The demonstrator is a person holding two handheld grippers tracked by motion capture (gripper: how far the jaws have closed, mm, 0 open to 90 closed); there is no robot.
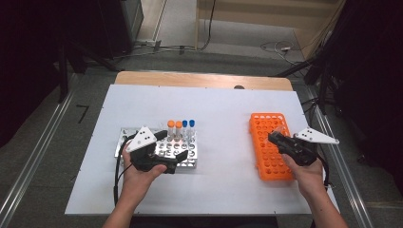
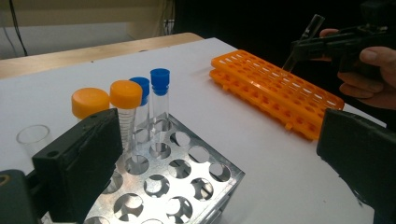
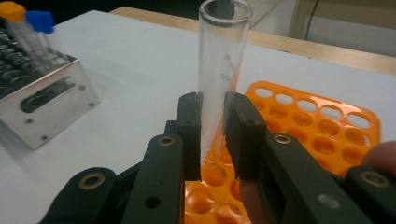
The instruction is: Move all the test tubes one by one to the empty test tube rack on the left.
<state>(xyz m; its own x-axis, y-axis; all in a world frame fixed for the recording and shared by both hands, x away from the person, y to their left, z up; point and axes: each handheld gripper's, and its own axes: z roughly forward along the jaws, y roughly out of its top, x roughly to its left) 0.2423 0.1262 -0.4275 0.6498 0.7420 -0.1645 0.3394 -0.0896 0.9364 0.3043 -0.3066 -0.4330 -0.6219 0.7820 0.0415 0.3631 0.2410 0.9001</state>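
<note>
Above the orange rack (image 1: 269,147), the right gripper (image 3: 213,135) is clamped on a clear tube (image 3: 219,74), while left of it the left gripper (image 1: 172,146) stands apart, empty.

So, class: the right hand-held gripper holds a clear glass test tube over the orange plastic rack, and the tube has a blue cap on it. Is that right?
Not quite. The clear glass test tube has no cap; its mouth is open, as the right gripper view shows. The rest stands: the right hand-held gripper is shut on it over the orange plastic rack. The blue caps sit on tubes in the metal rack.
</note>
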